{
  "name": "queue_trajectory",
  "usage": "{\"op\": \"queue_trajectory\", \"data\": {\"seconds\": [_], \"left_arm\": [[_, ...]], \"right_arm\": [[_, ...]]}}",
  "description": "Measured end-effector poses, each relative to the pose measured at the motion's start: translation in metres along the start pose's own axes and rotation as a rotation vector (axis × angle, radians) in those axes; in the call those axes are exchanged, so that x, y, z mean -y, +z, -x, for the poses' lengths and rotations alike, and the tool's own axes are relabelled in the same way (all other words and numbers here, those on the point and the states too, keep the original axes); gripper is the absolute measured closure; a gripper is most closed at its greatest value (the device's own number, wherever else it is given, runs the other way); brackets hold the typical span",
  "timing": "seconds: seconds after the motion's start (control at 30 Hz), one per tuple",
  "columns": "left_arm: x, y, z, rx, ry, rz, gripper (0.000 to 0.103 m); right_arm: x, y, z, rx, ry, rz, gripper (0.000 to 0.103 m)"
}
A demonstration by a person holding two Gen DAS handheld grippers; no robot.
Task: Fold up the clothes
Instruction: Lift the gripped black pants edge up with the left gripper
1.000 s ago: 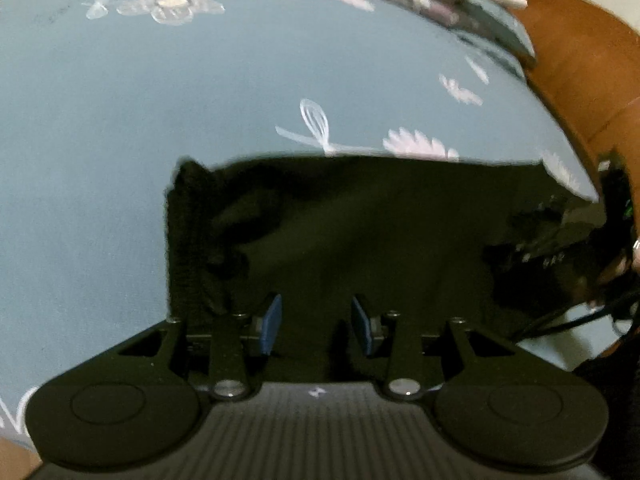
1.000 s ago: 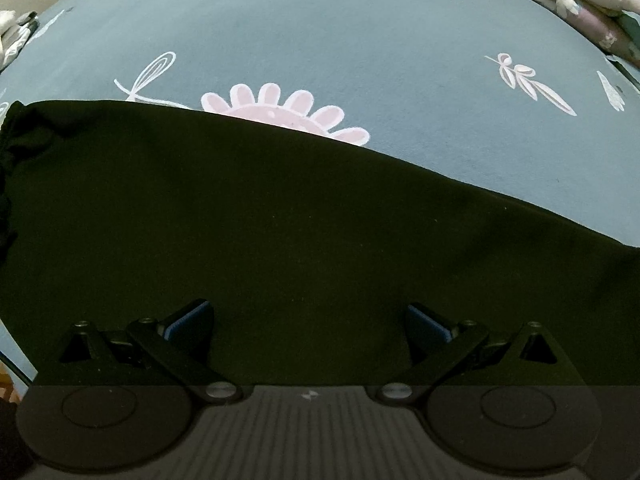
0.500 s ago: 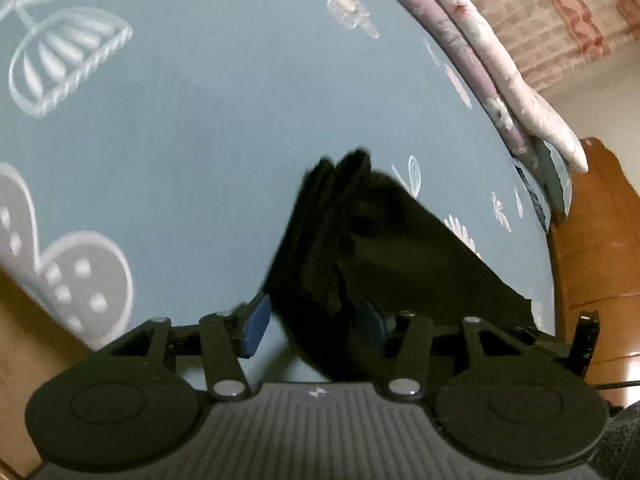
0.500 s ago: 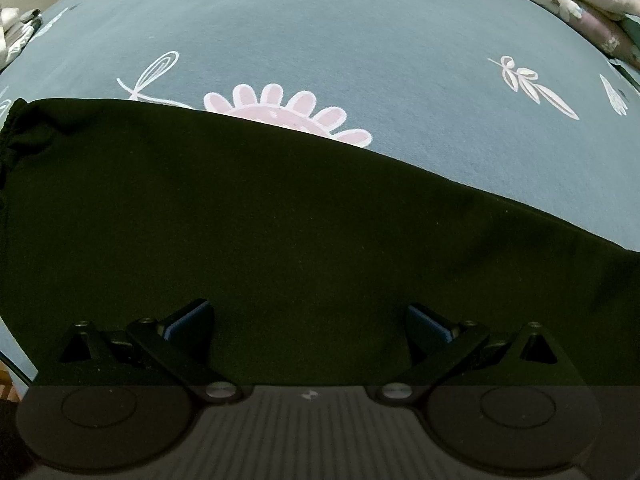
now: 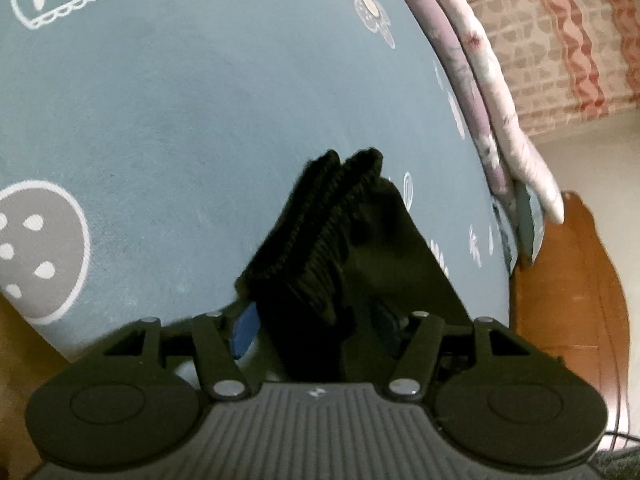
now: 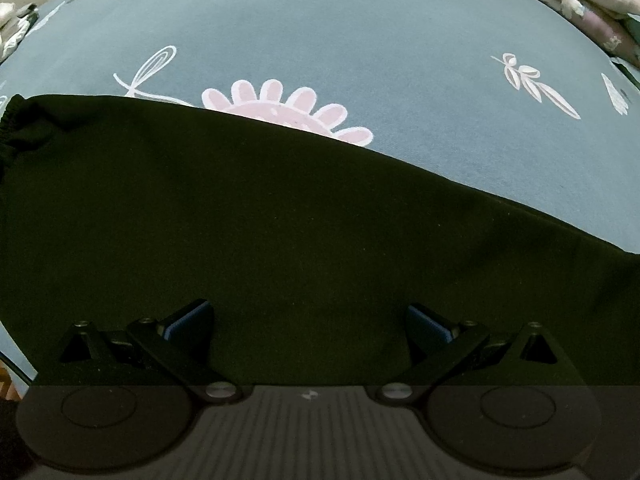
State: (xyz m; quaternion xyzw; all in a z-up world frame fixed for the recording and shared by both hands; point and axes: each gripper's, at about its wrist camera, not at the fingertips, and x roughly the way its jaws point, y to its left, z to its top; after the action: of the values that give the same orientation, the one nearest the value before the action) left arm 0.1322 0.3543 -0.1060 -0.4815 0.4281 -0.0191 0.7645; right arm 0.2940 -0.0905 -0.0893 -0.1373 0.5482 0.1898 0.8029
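A black garment [image 6: 280, 220] lies spread flat on the blue patterned bedsheet [image 6: 360, 40]. My right gripper [image 6: 308, 320] hovers over its middle, open wide, with its blue pads [image 6: 192, 318] clear of the cloth. In the left wrist view the garment's ribbed, doubled band [image 5: 320, 240] runs up from between the fingers of my left gripper [image 5: 314, 326]. Its jaws are opening. The band sits between them, close to the left blue pad [image 5: 244, 332] and apart from the right one, and the cloth hides part of that right pad.
Folded floral bedding [image 5: 500, 112] is stacked along the bed's far edge. A brown wooden bed frame [image 5: 568, 300] rises at the right, with a patterned curtain [image 5: 560, 40] behind it. The sheet's [image 5: 180, 100] near edge drops to a wooden floor [image 5: 16, 340] at lower left.
The left gripper has rolled and sunk from above the garment to its ribbed end, and its jaws have widened around the band. The right gripper has stayed still and open.
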Motion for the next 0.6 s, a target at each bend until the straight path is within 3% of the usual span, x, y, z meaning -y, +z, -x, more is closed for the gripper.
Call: {"op": "queue_trajectory", "data": {"seconds": [0.27, 0.33, 0.6], "left_arm": [[-0.007, 0.011, -0.011, 0.052, -0.068, 0.009, 0.036], [-0.005, 0.013, -0.014, 0.042, -0.091, -0.008, 0.030], [0.002, 0.010, -0.018, -0.046, -0.090, -0.058, 0.030]], "right_arm": [[-0.003, -0.001, -0.002, 0.002, -0.006, -0.006, 0.000], [-0.003, -0.001, -0.002, 0.000, -0.005, -0.006, 0.000], [-0.003, -0.001, -0.002, 0.007, -0.005, -0.009, 0.000]]}}
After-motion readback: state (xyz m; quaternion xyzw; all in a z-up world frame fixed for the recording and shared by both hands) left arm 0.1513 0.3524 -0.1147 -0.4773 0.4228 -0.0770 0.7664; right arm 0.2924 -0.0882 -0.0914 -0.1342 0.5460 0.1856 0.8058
